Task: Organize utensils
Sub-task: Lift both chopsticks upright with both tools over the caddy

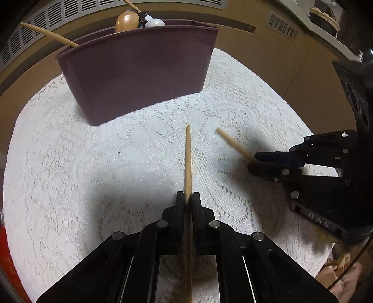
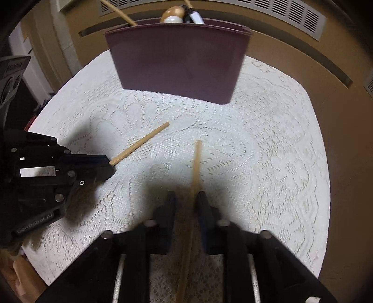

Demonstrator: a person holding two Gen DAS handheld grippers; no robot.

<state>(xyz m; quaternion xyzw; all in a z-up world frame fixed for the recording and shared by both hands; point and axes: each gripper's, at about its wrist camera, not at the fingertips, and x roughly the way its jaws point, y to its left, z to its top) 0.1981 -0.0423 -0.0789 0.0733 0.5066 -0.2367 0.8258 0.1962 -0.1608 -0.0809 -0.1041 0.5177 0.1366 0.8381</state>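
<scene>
Lace-covered table in front of brown panelling

A white lace tablecloth [image 1: 93,163] with a scalloped floral pattern covers the table and fills most of both views. Behind it runs a brown panelled wall [image 2: 291,42] carrying light slatted vent grilles [image 2: 279,11] along the top. At the upper right of the left wrist view a pale counter edge [image 1: 310,21] holds some dark items, too blurred to identify. A red patch [image 1: 9,261] shows at that view's lower left edge.
</scene>
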